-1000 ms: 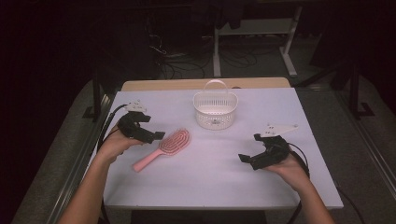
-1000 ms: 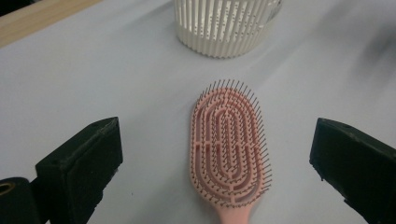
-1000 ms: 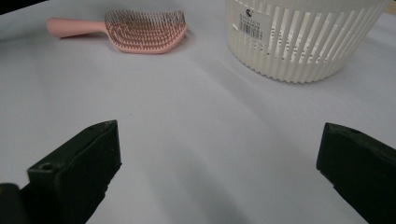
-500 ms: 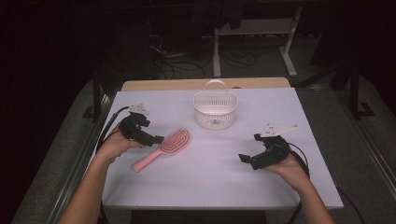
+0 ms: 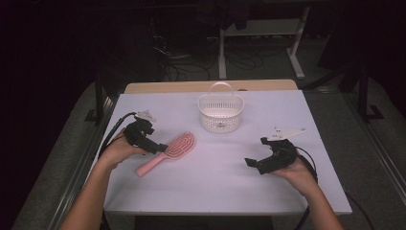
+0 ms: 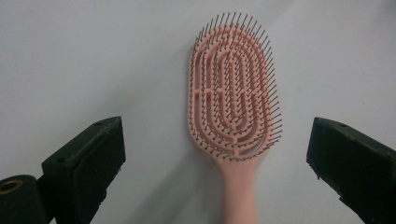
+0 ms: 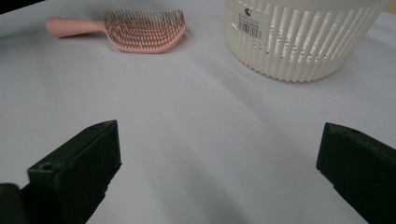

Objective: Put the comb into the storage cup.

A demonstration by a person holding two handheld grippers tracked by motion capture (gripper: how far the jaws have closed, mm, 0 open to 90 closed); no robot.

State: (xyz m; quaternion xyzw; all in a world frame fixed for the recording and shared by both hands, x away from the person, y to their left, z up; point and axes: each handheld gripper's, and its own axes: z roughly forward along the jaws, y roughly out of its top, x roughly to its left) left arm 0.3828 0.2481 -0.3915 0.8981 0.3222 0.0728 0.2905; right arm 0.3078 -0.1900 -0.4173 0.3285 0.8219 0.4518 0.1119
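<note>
**Pink hairbrush framed by the left gripper, basket at the back**

A pink hairbrush (image 5: 167, 153) is seen lying on the white table (image 5: 215, 182), left of centre, with its bristles turned upward. Its oval head is cut through with long curved slots, and rows of thin dark bristles are set along the ribs; the handle is plain, smooth and pink. In the high view the head is pointed toward the far right and the handle toward the near left.

The left gripper (image 5: 152, 145) is held just at the brush, over the junction of head and handle. In the left gripper view its jaws are spread wide, with the brush (image 6: 232, 107) lying between them and untouched by either.

A white slotted basket (image 5: 220, 113) with an arched handle is placed near the back of the table, beyond the brush and apart from it. A barcode label is carried on its wall (image 7: 299, 37). Nothing can be made out inside it.

The right gripper (image 5: 256, 163) is held low over the right side of the table, well apart from both things, its jaws also wide apart and nothing between them.
</note>
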